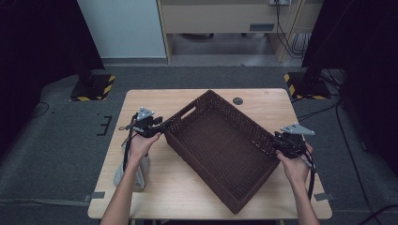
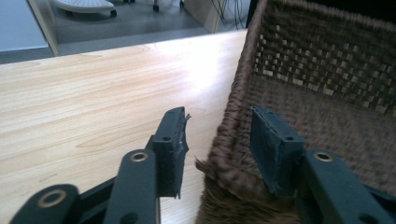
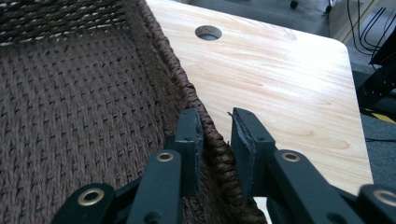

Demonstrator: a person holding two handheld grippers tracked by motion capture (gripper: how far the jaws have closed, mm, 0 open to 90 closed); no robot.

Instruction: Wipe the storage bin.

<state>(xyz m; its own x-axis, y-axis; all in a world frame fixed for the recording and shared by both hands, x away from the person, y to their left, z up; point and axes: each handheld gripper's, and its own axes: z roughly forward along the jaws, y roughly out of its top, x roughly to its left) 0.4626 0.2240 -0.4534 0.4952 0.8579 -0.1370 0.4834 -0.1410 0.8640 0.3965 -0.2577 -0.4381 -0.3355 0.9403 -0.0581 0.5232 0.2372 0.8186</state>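
Basket: dark brown woven tray, rectangular, sits diagonally mid-table, nothing visible inside it. Handle slot cut in the wall near the left corner.

Left side: pale bundle on the table, under the left forearm, mostly covered, can't tell what it is. Left hand holds the left gripper at the basket's left corner. In the left gripper view the jaws are apart and straddle the rim: one pad outside over bare wood, one inside the basket; a gap shows on the outer side, so not clamped. The wall bottom is cut off by the frame edge.

Right side: right hand holds the right gripper at the right-hand long wall. In the right gripper view the jaws bracket the braided rim; inner pad looks to be touching, outer pad slightly off. Full clamp – cannot tell.

Table: light wood, rounded corners, cable hole just beyond the basket's far wall. Grey carpet around, hazard-striped stand bases both sides, wooden desk at back, dark corners unreadable.
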